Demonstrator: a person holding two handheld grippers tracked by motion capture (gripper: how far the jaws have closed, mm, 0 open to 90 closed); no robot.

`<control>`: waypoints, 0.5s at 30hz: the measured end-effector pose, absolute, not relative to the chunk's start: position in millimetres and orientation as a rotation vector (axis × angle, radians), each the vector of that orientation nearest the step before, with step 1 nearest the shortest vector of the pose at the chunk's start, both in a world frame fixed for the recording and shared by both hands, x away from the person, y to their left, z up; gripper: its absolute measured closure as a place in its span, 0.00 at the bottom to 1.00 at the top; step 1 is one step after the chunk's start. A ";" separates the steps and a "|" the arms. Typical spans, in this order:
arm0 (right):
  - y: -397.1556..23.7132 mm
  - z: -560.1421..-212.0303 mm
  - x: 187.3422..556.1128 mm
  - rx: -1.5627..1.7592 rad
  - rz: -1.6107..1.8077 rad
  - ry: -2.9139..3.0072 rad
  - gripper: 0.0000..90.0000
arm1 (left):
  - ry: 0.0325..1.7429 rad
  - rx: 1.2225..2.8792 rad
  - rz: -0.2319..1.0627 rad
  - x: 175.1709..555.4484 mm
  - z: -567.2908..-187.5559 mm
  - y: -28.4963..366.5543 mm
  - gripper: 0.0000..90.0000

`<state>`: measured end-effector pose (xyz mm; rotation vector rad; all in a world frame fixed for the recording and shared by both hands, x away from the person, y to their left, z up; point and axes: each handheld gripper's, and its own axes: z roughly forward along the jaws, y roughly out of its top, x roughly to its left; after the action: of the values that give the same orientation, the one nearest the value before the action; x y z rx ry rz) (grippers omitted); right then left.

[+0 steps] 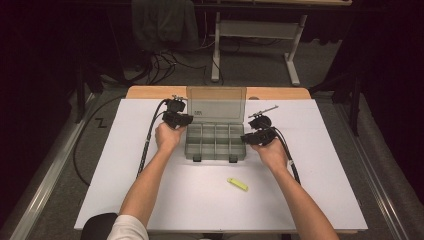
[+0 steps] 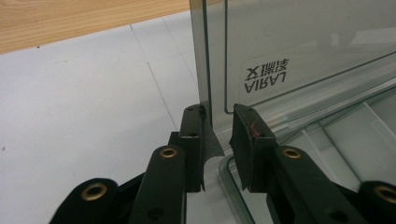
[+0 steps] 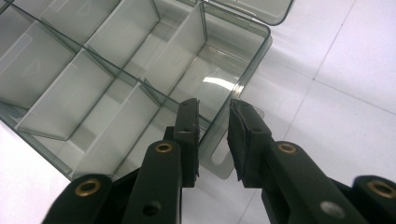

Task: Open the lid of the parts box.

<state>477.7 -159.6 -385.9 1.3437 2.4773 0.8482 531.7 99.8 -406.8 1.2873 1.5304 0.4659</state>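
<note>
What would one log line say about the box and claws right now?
left claw: at upright lid edge | right claw: astride box wall | yellow thing: on table

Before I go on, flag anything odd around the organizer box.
Nothing looks damaged or spilled. The organizer box sits square with its lid raised and its compartments empty. One small yellow item lies alone on the white table, away from the box. The left claw straddles the lid's edge.
</note>
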 end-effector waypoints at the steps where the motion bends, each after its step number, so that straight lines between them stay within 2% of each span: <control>1: -159.6 -385.9 477.7 1.343 0.847 2.478 0.84 | 1.531 1.288 0.465 531.7 -406.7 99.9 0.82; 15: -159.4 -385.6 478.2 1.347 0.847 2.479 0.84 | 1.547 1.280 0.449 531.2 -405.9 101.3 0.83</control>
<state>478.2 -159.4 -385.6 1.3474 2.4792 0.8471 531.2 101.3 -405.9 1.2803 1.5475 0.4488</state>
